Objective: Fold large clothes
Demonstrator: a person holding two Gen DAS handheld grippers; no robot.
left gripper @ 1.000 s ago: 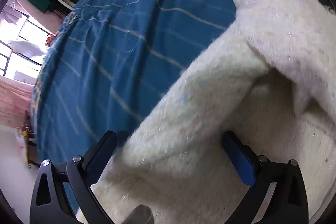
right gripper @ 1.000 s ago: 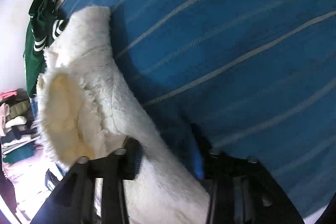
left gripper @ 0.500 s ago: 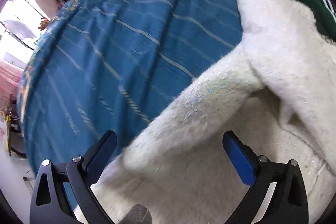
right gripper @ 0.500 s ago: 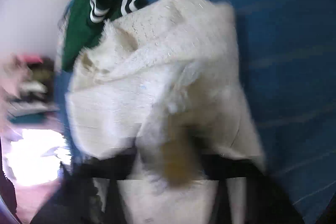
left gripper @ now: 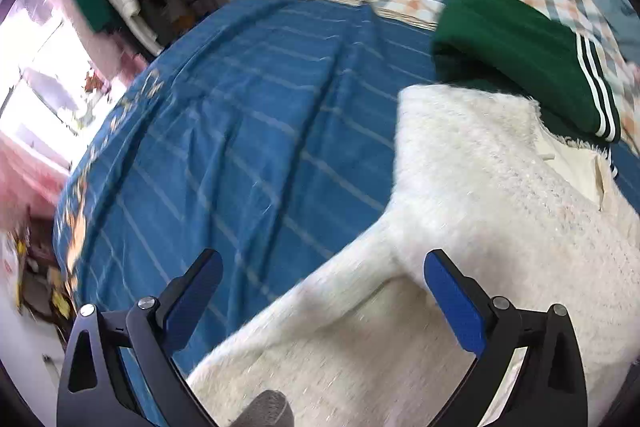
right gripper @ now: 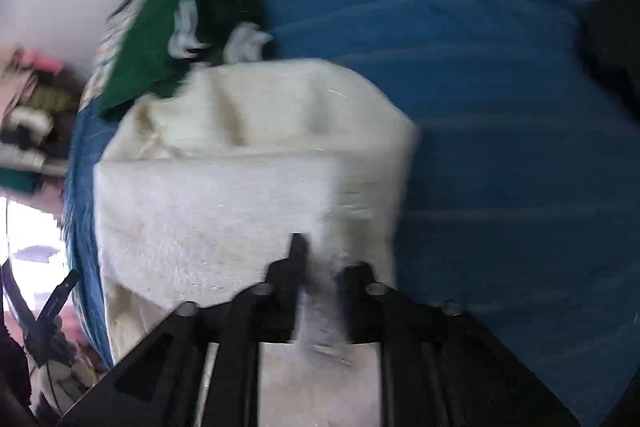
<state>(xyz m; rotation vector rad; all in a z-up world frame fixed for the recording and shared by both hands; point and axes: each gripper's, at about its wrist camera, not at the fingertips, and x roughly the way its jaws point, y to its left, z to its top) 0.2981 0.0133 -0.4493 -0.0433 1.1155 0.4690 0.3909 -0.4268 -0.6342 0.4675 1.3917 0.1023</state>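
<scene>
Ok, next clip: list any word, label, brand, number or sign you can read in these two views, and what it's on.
None: no legible text in either view.
White fluffy garment: no print; a pale tab near its edge could be a tag, nothing readable.
Green garment: white stripes only, no wording seen.
Blue striped bedspread: orange pattern along its edge, too blurred to tell if lettering.
Right wrist view: motion-blurred throughout.

The left gripper (left gripper: pixel 322 283) hangs with its blue-padded fingers (left gripper: pixel 454 297) spread wide, while the right gripper (right gripper: pixel 326 259) is pinched nearly closed on pale fabric.
</scene>
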